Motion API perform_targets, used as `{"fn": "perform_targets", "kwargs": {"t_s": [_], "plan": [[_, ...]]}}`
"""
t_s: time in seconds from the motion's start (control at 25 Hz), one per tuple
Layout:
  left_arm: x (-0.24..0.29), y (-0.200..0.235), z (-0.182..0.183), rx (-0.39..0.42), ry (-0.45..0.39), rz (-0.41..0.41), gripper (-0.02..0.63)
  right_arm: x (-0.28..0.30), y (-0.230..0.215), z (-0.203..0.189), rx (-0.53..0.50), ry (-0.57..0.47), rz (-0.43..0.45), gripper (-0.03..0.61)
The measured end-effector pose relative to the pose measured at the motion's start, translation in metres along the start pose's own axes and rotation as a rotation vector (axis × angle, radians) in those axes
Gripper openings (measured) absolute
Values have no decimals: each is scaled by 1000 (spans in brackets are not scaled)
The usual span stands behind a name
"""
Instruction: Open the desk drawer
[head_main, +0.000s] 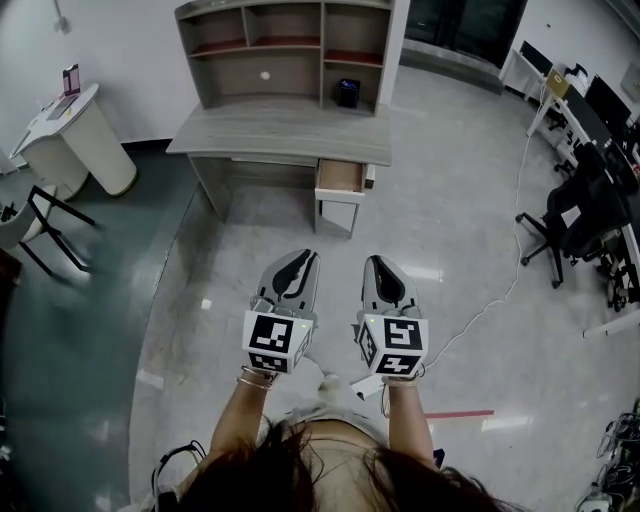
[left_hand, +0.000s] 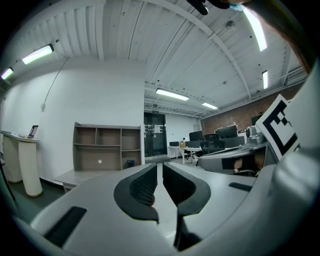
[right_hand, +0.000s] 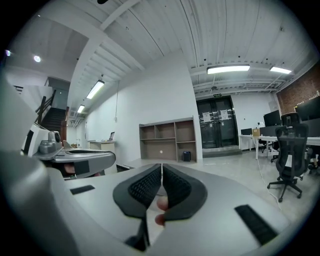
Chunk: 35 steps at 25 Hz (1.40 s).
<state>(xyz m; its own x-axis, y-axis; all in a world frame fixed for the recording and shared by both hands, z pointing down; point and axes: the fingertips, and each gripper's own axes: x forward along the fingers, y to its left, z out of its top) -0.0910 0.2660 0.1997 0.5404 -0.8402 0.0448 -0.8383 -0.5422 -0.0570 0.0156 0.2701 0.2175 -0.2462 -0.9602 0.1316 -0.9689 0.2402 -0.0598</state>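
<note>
The grey desk (head_main: 285, 132) with its shelf hutch stands against the far wall. Under its right end the drawer (head_main: 340, 177) is pulled out, its brown inside showing. Both grippers hang in the air in front of the person, well short of the desk and touching nothing. My left gripper (head_main: 308, 256) points at the desk, shut and empty, with only a thin slit between its pads (left_hand: 160, 167). My right gripper (head_main: 375, 260) is level beside it, shut with nothing held (right_hand: 162, 167). The hutch (right_hand: 167, 140) shows far beyond the right jaws.
A white rounded counter (head_main: 75, 135) and a black folding chair (head_main: 50, 225) stand at the left. Office chairs (head_main: 575, 215) and desks with monitors fill the right side. A white cable (head_main: 500, 290) runs over the glossy floor, and a red strip (head_main: 460, 413) lies near the person's feet.
</note>
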Motion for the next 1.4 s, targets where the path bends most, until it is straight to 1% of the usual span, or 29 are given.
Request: {"fn": "perform_targets", "kwargs": {"t_s": [0.24,0.44,0.6,0.88,1.12,1.4], "plan": [[15,15,2,10,19,-34,41,17,0,8,30,11,-25,28],[28,32,12,-7,6,-48,41,35,7,20,35,11,-23,23],[34,42,16,-16,-8,-52,41,47,11,25,63,11,-7,23],[46,58,16,-15,-17,-50,41,71,16,28,54,23,1,20],[56,67,16,-38,-40,-63,41,86,15,32,36,24,-1,18],[68,76,16,-43,-35,-70,41,102,13,36,38,21,-4,20]]}}
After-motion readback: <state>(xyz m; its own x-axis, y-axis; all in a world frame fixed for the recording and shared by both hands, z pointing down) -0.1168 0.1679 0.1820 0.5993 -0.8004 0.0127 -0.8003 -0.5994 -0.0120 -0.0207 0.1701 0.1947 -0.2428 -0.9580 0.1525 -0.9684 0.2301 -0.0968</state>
